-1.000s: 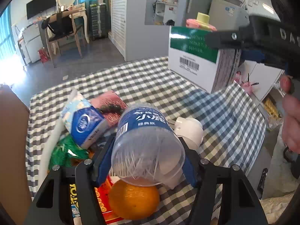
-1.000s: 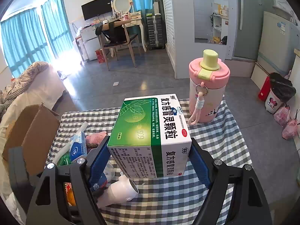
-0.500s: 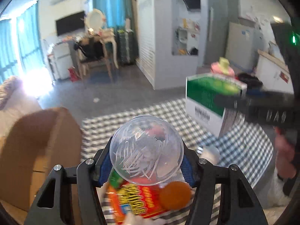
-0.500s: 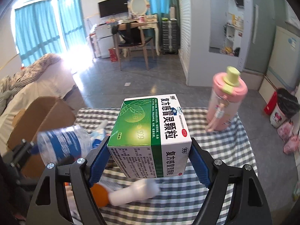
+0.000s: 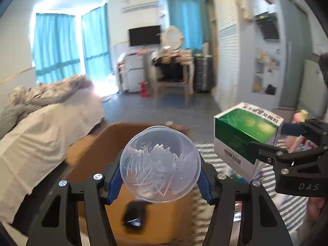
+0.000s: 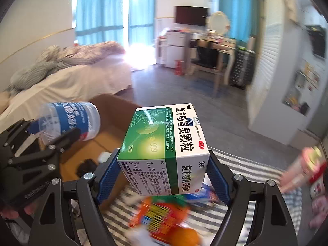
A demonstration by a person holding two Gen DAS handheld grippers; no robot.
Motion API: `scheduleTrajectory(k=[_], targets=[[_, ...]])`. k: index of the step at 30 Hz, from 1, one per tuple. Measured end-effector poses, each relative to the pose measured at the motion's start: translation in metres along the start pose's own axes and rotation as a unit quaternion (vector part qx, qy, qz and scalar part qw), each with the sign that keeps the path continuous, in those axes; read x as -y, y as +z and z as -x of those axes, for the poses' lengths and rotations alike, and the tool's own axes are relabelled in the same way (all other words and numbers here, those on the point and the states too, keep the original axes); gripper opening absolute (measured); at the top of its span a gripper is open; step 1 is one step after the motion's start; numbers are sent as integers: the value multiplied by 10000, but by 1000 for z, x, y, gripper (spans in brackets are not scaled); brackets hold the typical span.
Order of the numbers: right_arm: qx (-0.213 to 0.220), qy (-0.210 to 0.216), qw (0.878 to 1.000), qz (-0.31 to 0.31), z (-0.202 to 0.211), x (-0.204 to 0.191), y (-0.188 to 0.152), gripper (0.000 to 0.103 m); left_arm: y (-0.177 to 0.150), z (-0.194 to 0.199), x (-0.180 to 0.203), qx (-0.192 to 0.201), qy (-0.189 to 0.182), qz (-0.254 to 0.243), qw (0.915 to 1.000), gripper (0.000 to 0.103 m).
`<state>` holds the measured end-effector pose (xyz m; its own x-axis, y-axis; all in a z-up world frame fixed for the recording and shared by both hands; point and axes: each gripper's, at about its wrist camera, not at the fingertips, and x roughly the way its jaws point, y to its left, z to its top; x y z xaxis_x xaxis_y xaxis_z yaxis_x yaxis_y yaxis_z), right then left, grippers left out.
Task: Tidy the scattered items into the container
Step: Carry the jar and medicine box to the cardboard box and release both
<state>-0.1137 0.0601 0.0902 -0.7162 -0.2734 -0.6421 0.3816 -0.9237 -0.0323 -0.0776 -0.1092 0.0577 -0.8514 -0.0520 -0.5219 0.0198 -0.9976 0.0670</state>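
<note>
left gripper [image 5: 160,181] clamps clear jar [image 5: 160,164] over cardboard box [image 5: 131,211]; right gripper [image 5: 264,141] grips green medicine box [image 5: 246,137] beside it; dark item [image 5: 133,216] in box

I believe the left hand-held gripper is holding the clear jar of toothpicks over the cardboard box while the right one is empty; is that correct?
Not quite: the right hand-held gripper is not empty. The right wrist view shows its blue pads clamped on the green and white medicine box. The rest holds: the left hand-held gripper holds the clear jar over the cardboard box.
</note>
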Motion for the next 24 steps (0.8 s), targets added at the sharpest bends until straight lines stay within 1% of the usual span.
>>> scheduleTrajectory(k=[3,5,8,9,12,14,15,16,17,19,21,24], targets=[[-83,249,9994,204,-23,-32,10,79,-9,-4,-28,-161,142,160,9996,63],[-124,384,9987,321,-38,-51,14,79,-16,-9,-42,-291,311,213,9989,63],[-290,533,9973,405,-64,-69,14,79,-27,-20,-58,-520,542,332,9966,63],[-313,552,9970,445,-71,-74,14,79,-31,-25,-64,-600,590,368,9958,63],[-170,451,9961,745,-81,-93,13,80,-40,-38,-71,-809,711,422,9933,63],[-149,496,9952,834,-87,-101,13,81,-43,-43,-72,-865,724,440,9926,64],[-161,537,9949,837,-89,-103,13,82,-44,-44,-71,-873,723,431,9926,64],[-207,612,9946,809,-90,-103,13,83,-44,-44,-70,-865,740,412,9926,70],[-257,698,9943,762,-91,-102,12,85,-44,-44,-70,-846,764,385,9927,79],[-296,827,9940,656,-87,-94,10,86,-41,-40,-67,-753,778,348,9935,84],[-237,825,9947,564,-77,-82,9,86,-35,-37,-65,-673,730,317,9946,85],[-47,610,9974,379,-56,-62,8,87,-31,-32,-55,-592,572,228,9963,90]])
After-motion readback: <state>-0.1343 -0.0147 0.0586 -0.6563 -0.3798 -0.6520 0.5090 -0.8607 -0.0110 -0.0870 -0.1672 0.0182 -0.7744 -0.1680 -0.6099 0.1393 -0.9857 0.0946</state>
